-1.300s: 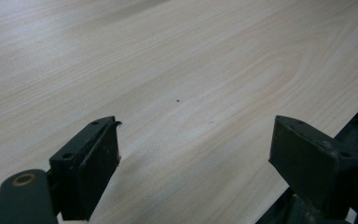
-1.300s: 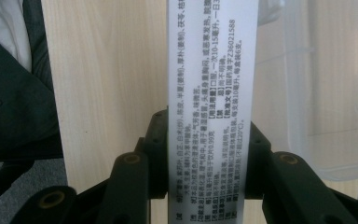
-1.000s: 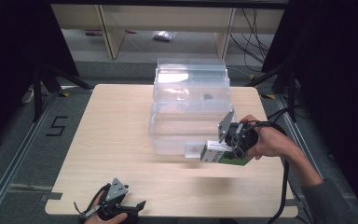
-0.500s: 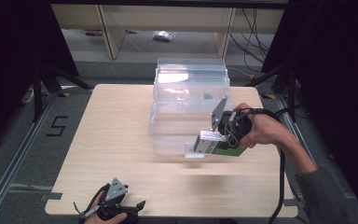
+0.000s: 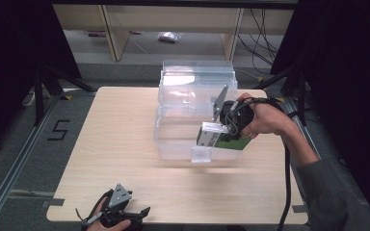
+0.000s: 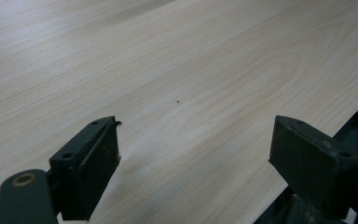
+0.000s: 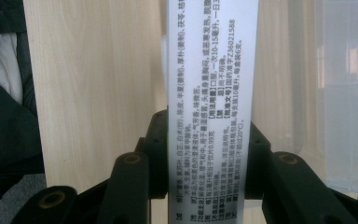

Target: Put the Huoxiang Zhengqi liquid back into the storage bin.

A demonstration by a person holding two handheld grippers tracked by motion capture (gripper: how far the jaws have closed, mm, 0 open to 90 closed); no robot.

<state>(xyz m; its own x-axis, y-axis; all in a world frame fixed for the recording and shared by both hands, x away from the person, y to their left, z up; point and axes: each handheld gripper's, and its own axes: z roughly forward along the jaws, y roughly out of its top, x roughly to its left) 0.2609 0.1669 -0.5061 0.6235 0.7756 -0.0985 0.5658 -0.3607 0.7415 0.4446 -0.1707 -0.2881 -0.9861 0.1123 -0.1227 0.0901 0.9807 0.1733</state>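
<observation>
Right gripper (image 5: 211, 136): jaws clamped on a box (image 7: 209, 93), held over the clear bin (image 5: 192, 103) near the table's (image 5: 115, 125) right edge. Left gripper (image 6: 196, 163): open, near edge. Risk: the narrow hold may let the box twist loose.

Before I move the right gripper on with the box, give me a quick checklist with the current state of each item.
1. Right gripper shut on the box: ok, both jaws press its sides.
2. Box clear of the table: ok, it is held above the clear container in the high view.
3. Container open on top: cannot tell, its walls are transparent.
4. Left gripper out of the way: ok, open and idle at the near table edge.
5. Cable free: ok, it hangs beside the forearm.
</observation>
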